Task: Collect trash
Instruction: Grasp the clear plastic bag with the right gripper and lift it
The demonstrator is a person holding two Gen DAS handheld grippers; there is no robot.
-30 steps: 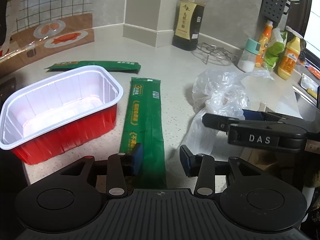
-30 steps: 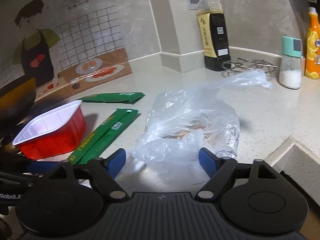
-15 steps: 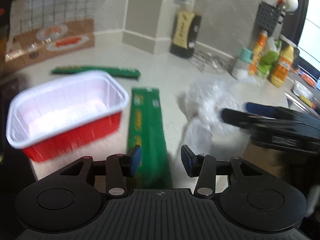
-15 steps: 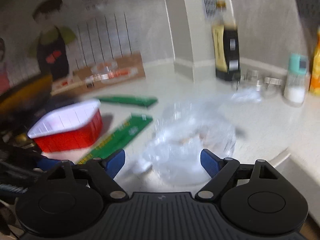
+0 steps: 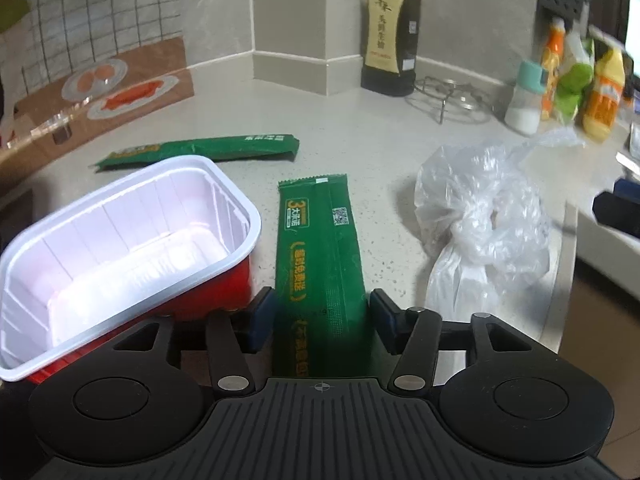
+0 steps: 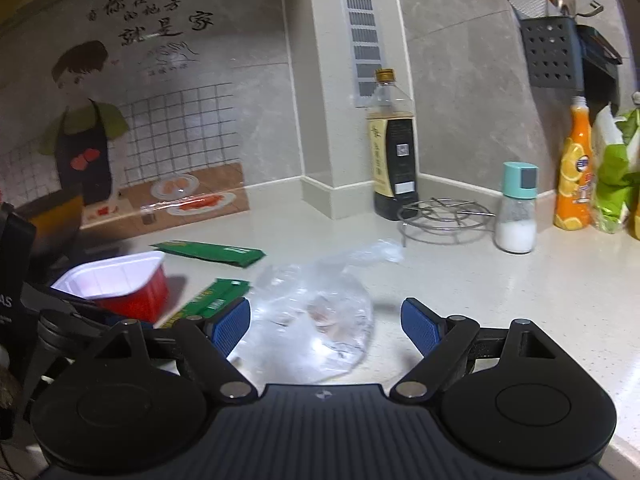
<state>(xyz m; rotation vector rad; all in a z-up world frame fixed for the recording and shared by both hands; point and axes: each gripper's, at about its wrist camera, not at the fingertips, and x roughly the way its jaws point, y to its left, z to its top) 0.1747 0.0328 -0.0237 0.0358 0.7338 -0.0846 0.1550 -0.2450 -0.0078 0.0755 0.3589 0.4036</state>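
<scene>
A long green wrapper [image 5: 320, 264] lies flat on the counter, its near end between the jaws of my left gripper [image 5: 321, 321]. Those jaws are opening and the pads stand clear of the wrapper's edges. A second green wrapper [image 5: 200, 151] lies farther back. A red tray with a white inside [image 5: 120, 248] sits to the left, close to the left finger. A crumpled clear plastic bag [image 6: 312, 316] rests on the counter beyond my right gripper [image 6: 326, 324], which is open and holds nothing. The same bag [image 5: 484, 216] shows at the right in the left wrist view.
A dark sauce bottle [image 6: 394, 160], a wire trivet [image 6: 444, 212], a salt shaker [image 6: 516, 208] and orange and green bottles [image 6: 574, 176] line the back wall. A grey utensil rack [image 6: 554, 52] hangs above. The counter's edge drops off at the right [image 5: 568, 280].
The left jaws have spread wider around the near wrapper and the left gripper has shifted toward it. The right gripper has lifted and drawn back, so the bag now looks smaller and lower.
</scene>
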